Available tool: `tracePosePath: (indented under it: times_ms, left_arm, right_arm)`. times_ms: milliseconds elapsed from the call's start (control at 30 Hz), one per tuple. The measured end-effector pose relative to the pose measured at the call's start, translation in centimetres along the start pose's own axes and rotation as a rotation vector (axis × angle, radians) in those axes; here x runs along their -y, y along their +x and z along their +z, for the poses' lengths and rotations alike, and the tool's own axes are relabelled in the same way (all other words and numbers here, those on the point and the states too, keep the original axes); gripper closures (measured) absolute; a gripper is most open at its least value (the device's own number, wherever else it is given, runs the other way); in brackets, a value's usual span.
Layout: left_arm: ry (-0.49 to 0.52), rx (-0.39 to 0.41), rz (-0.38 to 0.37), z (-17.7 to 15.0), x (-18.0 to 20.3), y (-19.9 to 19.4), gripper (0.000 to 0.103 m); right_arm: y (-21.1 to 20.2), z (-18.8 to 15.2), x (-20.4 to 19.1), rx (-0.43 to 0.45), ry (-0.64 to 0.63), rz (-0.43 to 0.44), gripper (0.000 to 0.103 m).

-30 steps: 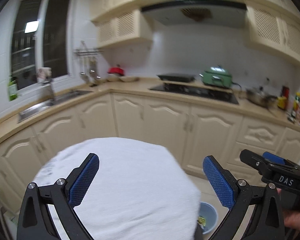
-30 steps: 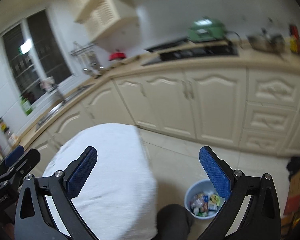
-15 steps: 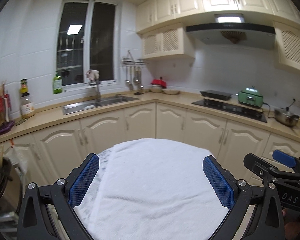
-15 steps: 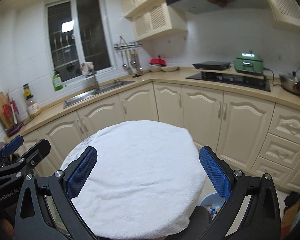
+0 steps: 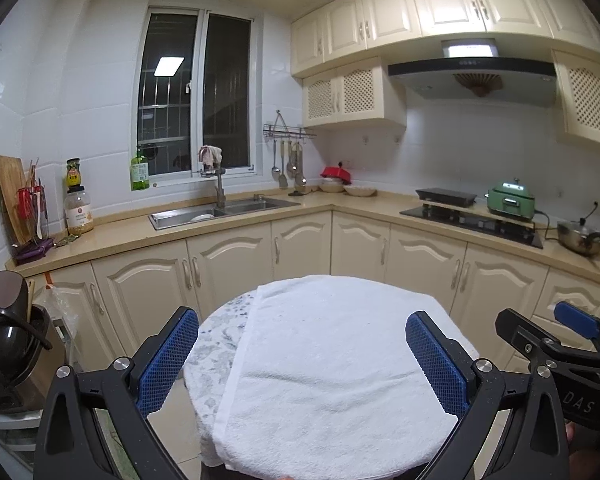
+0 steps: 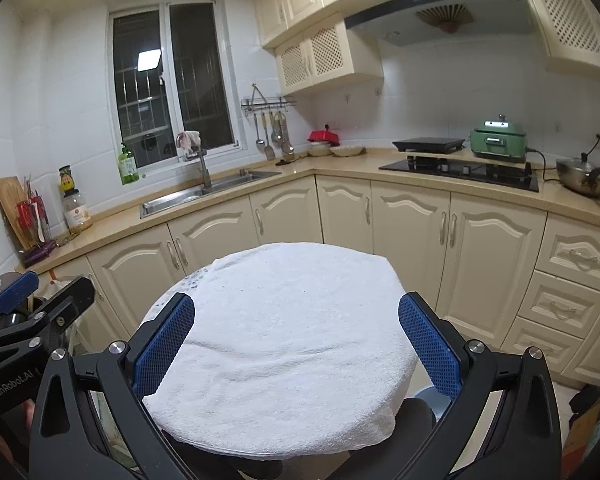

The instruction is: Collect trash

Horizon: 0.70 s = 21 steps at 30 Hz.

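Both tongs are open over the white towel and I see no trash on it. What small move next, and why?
Probably tilt the right tongs down toward the floor bin peeking out beyond the towel: both tongs, left included, are open and empty, and no trash shows on the towel.

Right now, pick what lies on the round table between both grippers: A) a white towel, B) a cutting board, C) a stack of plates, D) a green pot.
A: a white towel covers the round table, its patterned edge showing at the left.
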<state>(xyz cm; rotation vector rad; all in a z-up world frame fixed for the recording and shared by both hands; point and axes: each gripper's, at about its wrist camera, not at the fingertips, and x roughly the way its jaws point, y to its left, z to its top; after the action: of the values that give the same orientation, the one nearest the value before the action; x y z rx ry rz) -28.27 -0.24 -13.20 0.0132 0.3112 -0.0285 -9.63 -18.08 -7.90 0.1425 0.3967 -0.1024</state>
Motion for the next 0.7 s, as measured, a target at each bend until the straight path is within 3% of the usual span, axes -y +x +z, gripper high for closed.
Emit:
tracePosePath:
  times_ms: [700]
  left_arm:
    - [-0.03, -0.015, 0.029, 2.1, -2.3, 1.3, 0.001]
  right_arm:
    - [0.5, -0.5, -0.6, -0.008, -0.032, 0.007, 0.0]
